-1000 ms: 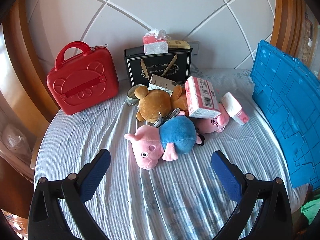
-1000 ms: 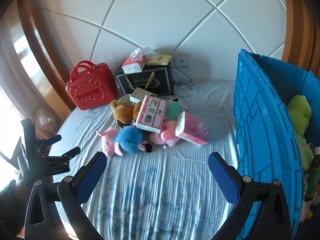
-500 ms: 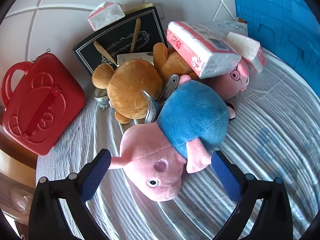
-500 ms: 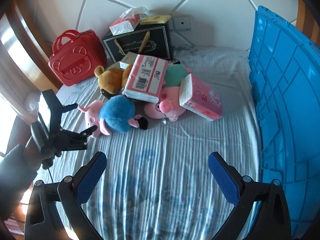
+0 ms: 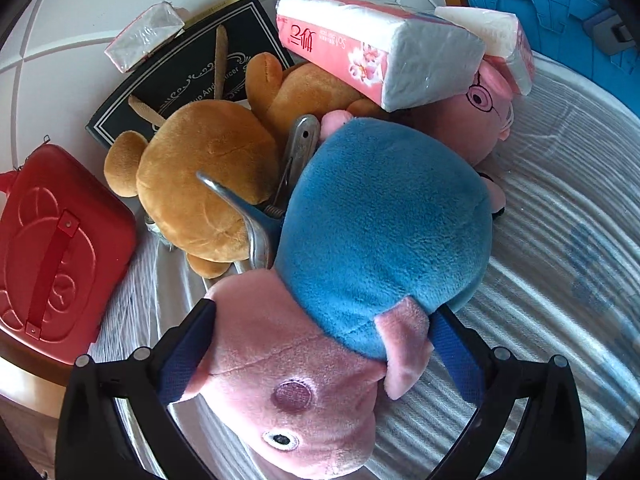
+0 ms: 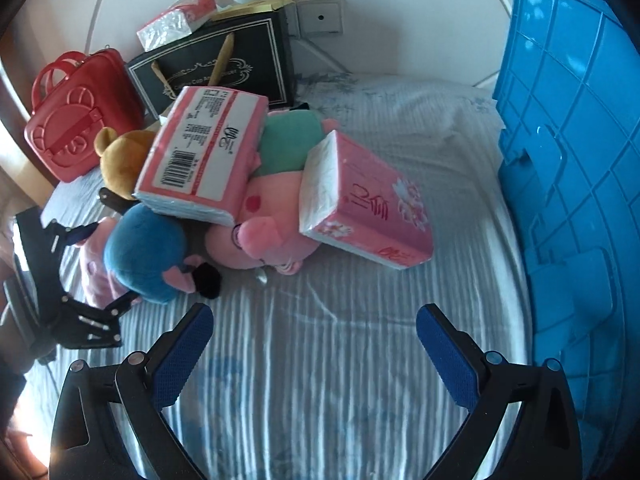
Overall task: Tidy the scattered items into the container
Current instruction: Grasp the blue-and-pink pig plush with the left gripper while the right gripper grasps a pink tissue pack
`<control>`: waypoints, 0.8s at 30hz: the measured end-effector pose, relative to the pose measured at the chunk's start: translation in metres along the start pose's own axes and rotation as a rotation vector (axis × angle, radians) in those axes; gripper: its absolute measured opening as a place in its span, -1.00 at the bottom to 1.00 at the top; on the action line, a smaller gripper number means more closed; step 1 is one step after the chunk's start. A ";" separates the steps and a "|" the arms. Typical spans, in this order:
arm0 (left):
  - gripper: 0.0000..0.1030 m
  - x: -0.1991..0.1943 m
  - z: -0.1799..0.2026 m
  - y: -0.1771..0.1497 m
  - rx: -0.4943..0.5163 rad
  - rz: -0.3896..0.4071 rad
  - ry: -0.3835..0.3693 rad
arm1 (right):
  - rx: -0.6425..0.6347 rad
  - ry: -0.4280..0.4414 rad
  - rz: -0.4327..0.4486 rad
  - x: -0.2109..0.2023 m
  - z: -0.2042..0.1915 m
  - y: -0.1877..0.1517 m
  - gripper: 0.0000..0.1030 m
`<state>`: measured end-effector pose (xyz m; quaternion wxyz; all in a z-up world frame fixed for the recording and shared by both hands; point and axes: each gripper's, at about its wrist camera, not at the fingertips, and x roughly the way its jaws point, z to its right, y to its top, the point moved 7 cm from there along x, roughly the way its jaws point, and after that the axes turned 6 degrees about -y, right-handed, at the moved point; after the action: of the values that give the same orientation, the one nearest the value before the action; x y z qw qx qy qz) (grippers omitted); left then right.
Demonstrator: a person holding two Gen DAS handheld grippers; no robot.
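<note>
A pink pig plush with a blue body [image 5: 380, 216] lies on the striped bed sheet [image 6: 340, 360]. My left gripper [image 5: 320, 344] is open, with its blue fingers on either side of the plush's head and arm. Behind it lie a brown bear plush [image 5: 208, 176], a metal clip [image 5: 280, 184], a second pig plush [image 6: 272, 216] and two pink tissue packs [image 6: 204, 148] [image 6: 368, 200]. My right gripper [image 6: 314, 320] hovers open over bare sheet, just in front of the pile. The blue crate [image 6: 580, 160] stands to the right.
A red carry case [image 6: 80, 120] and a black gift bag [image 6: 224, 64] with a small tissue pack [image 6: 172, 28] on top stand against the white padded headboard. A wall socket [image 6: 320, 20] is behind them. Open sheet lies between the pile and the crate.
My left gripper has moved forward and down until its fingers straddle the blue-bodied pig plush. My right gripper has come closer to the pile and lower over the sheet.
</note>
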<state>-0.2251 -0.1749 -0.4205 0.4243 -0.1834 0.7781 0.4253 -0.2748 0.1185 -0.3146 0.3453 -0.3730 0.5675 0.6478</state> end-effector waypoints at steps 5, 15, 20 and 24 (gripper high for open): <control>1.00 0.008 0.011 -0.010 0.137 -0.004 0.052 | -0.027 -0.078 -0.003 0.034 0.010 0.009 1.00; 0.62 -0.001 0.004 -0.008 0.045 0.017 0.041 | -0.056 -0.157 -0.004 0.076 0.026 0.019 1.00; 0.36 -0.020 0.001 -0.013 -0.041 0.033 0.012 | -0.116 -0.225 0.020 0.091 0.029 0.029 0.98; 0.29 -0.033 0.004 -0.022 -0.105 0.037 0.001 | -0.161 -0.242 0.017 0.095 0.026 0.033 0.43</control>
<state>-0.1898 -0.1862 -0.4056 0.4058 -0.1914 0.7583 0.4729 -0.3516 0.1425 -0.3798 0.3745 -0.3137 0.4709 0.7346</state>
